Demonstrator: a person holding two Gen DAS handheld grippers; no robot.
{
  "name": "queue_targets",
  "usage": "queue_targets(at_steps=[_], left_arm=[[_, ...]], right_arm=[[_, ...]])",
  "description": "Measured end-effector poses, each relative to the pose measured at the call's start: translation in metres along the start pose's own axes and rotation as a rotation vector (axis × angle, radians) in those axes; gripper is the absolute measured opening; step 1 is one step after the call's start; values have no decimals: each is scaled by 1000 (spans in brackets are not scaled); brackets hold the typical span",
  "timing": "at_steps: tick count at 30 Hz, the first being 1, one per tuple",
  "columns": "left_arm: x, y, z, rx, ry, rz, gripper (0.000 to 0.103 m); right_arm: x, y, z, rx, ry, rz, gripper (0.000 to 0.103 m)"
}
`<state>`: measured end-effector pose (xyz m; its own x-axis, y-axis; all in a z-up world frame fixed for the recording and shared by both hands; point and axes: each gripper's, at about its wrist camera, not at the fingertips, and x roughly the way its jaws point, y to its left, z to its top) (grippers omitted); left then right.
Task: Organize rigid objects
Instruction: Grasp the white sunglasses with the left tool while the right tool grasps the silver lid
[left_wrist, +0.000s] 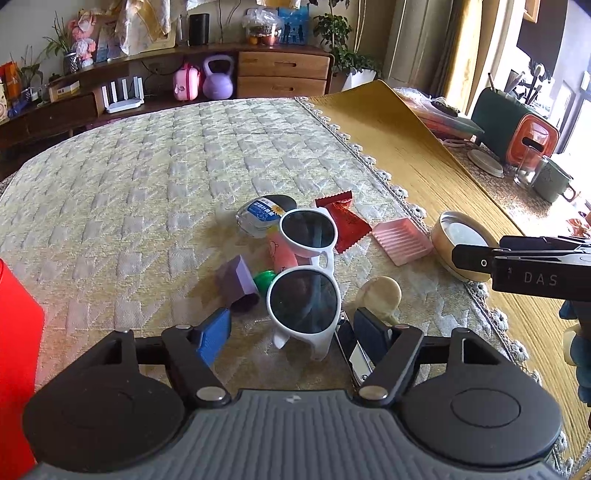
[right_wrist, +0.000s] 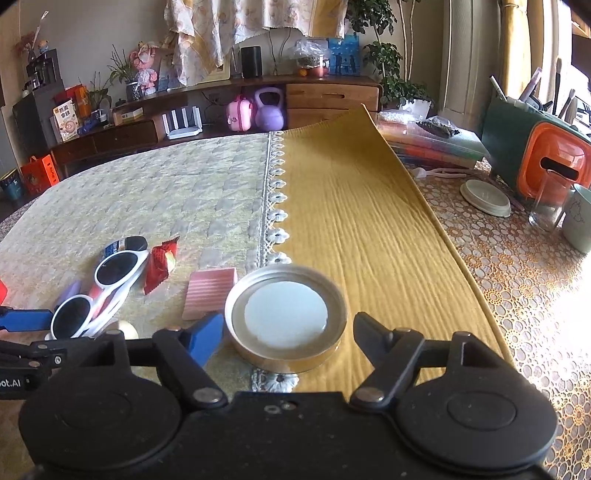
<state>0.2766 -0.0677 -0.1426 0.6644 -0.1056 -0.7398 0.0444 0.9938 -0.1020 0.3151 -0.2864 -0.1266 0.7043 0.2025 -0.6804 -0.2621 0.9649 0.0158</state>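
- The left gripper (left_wrist: 291, 332) is spread, one finger on each side of the near lens of the white sunglasses (left_wrist: 306, 277); whether the pads touch the frame cannot be told.
- The right gripper (right_wrist: 288, 339) is spread too, its blue finger (right_wrist: 207, 338) and its black finger on either side of a round metal lid (right_wrist: 286, 317), with a gap showing on both sides.
- The lid lies open side up, straddling the lace edge where the pale quilted cloth (left_wrist: 147, 166) meets the yellow cloth (right_wrist: 351, 221).
- Just left of the lid lies a pink ribbed block (right_wrist: 212, 295).
- A red candy wrapper (left_wrist: 345, 221) lies between the pink block and the far lens of the sunglasses.
- Under and behind the sunglasses lie a clear packet with a blue label (left_wrist: 260, 216), a purple block (left_wrist: 236, 282) and a small green ball (left_wrist: 265, 278).
- A cream spoon-shaped piece (left_wrist: 382, 295) lies just right of the near lens.
- A red box (left_wrist: 16, 350) stands at the left edge.
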Motion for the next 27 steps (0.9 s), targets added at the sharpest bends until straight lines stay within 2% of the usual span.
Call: queue_targets(at_steps=[5,15,17,27], left_arm=[[3,-1,3,7,-2,-12,62],[5,-4,7,31,-2,-36,49],[6,-4,7,33,-1,-46,41],[-1,-2,7,33,-4,-46,40]], right_arm=[[5,2,0,-7,0,-3,75],[8,4,2,-10,-6,-14,75],[8,4,1,-11,-8,-17,75],[-5,5,-2,4,-10,-15,74]])
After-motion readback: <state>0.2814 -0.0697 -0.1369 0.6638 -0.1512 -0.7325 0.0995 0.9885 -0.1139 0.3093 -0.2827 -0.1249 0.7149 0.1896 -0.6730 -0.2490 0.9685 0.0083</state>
